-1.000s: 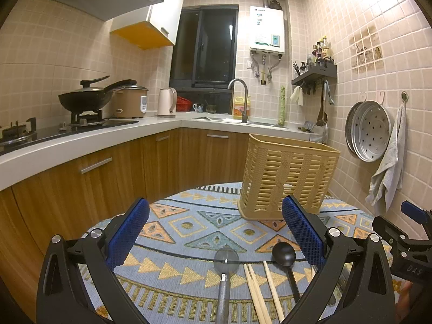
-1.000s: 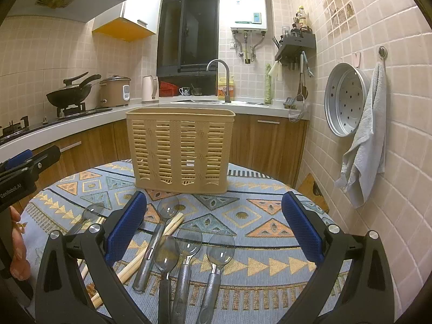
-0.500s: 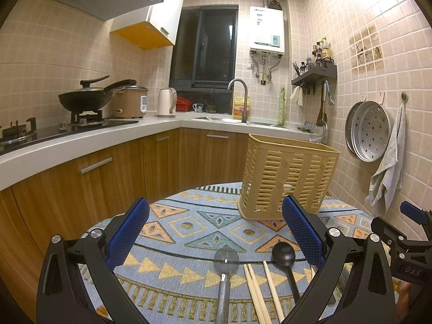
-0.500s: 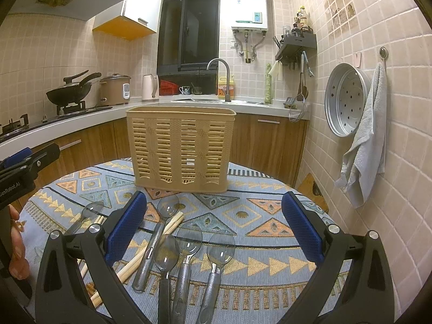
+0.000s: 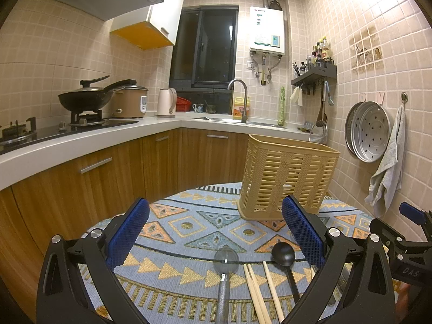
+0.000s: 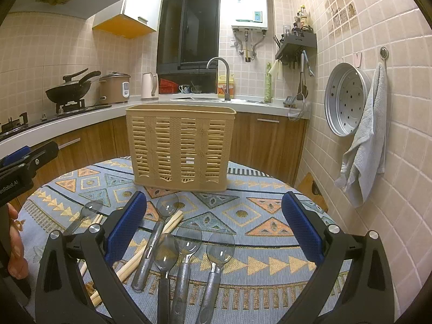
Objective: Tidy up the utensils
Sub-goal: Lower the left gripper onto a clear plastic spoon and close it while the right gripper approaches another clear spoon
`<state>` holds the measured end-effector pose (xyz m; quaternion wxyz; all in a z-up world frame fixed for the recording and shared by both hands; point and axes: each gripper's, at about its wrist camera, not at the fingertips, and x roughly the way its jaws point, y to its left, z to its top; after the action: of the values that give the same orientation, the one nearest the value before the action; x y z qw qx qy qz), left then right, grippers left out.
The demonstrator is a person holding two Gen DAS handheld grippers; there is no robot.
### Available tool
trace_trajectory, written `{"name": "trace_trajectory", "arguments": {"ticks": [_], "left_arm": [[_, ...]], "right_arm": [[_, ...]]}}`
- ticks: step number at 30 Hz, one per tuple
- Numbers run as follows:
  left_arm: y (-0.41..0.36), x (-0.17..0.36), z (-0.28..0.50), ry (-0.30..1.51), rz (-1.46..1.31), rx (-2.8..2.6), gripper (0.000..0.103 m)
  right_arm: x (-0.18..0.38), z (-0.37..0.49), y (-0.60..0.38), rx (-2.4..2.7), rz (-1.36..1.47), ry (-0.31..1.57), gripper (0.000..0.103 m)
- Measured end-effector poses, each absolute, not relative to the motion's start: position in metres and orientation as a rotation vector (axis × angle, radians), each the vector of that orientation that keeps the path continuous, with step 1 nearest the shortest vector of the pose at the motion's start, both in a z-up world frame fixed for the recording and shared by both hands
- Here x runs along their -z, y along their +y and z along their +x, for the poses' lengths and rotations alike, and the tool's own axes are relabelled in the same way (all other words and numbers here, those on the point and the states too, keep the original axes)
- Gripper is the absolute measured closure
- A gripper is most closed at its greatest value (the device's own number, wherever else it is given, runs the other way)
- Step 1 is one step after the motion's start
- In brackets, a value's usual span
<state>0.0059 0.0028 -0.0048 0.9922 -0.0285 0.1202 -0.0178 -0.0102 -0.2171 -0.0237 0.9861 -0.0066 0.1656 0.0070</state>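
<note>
while both hand-held grippers (image 5: 216, 232) (image 6: 214, 222) gape empty, spoons (image 6: 186, 245) lie, seemingly untouched, between the right's fingers

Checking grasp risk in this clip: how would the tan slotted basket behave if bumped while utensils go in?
The basket looks like thin slotted plastic, so probably light. It stands tall on a narrow base, apparently empty, so likely to slide or tip on the tablecloth.

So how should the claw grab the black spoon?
Best by its thin handle, from above. The black spoon lies flat on the cloth, bowl toward the basket, handle pointing back at the open left gripper. The chopsticks lie close on its left, so straddle the handle carefully.
</note>
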Motion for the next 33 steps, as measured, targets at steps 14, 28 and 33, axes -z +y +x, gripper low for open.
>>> {"name": "trace_trajectory", "arguments": {"ticks": [14, 28, 33], "left_arm": [[0.081, 0.001, 0.049, 0.594, -0.225, 0.121, 0.019], [0.017, 0.049, 0.097, 1.036, 0.032, 0.405, 0.054], [-0.001, 0.061, 0.110, 1.103, 0.124, 0.391, 0.071]], "right_arm": [[0.042, 0.030, -0.223, 0.036, -0.032, 0.661, 0.007], [0.012, 0.076, -0.225, -0.173, -0.014, 0.899, 0.021], [0.013, 0.113, -0.205, -0.255, 0.014, 1.043, 0.037]]}}
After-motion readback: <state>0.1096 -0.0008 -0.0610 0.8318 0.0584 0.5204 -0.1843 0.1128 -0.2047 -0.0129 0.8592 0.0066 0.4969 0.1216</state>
